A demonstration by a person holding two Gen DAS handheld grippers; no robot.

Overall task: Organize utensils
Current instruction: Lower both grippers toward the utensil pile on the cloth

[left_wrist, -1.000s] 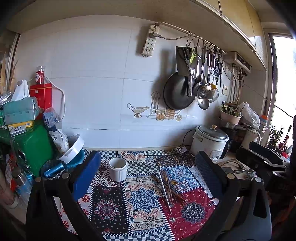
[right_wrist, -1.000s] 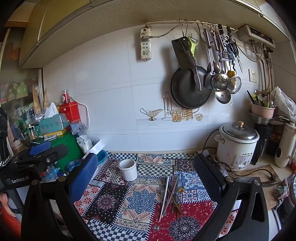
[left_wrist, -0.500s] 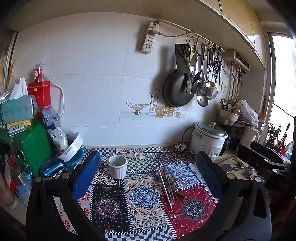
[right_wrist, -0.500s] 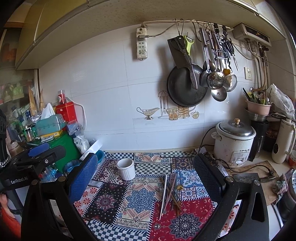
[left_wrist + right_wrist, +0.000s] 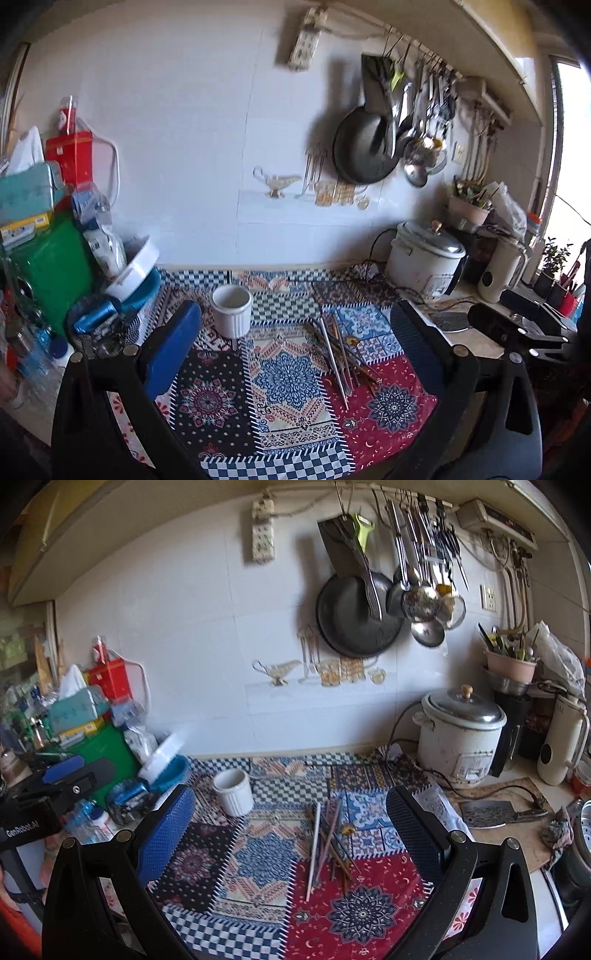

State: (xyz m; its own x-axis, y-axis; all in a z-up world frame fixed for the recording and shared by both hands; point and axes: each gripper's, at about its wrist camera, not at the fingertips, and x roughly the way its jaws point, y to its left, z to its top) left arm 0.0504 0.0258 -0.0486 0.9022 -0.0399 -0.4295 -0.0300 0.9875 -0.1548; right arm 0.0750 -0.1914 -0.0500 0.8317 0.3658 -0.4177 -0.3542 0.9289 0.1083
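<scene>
Setting: a kitchen counter against a white tiled wall, covered by a patchwork cloth [image 5: 288, 376] in blue, red and black.

Left claw [image 5: 295, 350]: jaws spread wide, holding nothing, hovering above the near part of the cloth.

Right claw [image 5: 291, 834]: jaws also spread wide and empty, hovering over the same cloth. Its body shows at the right edge of the left wrist view.

Utensils [image 5: 341, 354]: a loose bundle of long thin sticks and metal rods, likely chopsticks, with one small spoon-like piece among them. They lie flat on the cloth, right of centre, where the blue and red patches meet.

Cup [image 5: 232, 312]: a white ribbed cup, upright and empty as far as can be seen, on the cloth to the left of the bundle and a little nearer the wall. The two are apart, not touching.

Key relation: the bundle lies ahead of and below both claws. In the right wrist view [image 5: 325, 840] it sits almost centred between the jaws; in the left wrist view it sits toward the right jaw. The right claw looks the better placed to reach it.

Long axis: the sticks run roughly from the near edge toward the wall, so mostly along the claw's line of sight, fanned slightly. Which ends are tips and which handles cannot be told.

Likely next move: lower a claw onto the bundle, turned so the jaws close across the sticks, then carry them left to the cup.

Risk: the sticks overlap, so a grip may take several or let some slip.
</scene>
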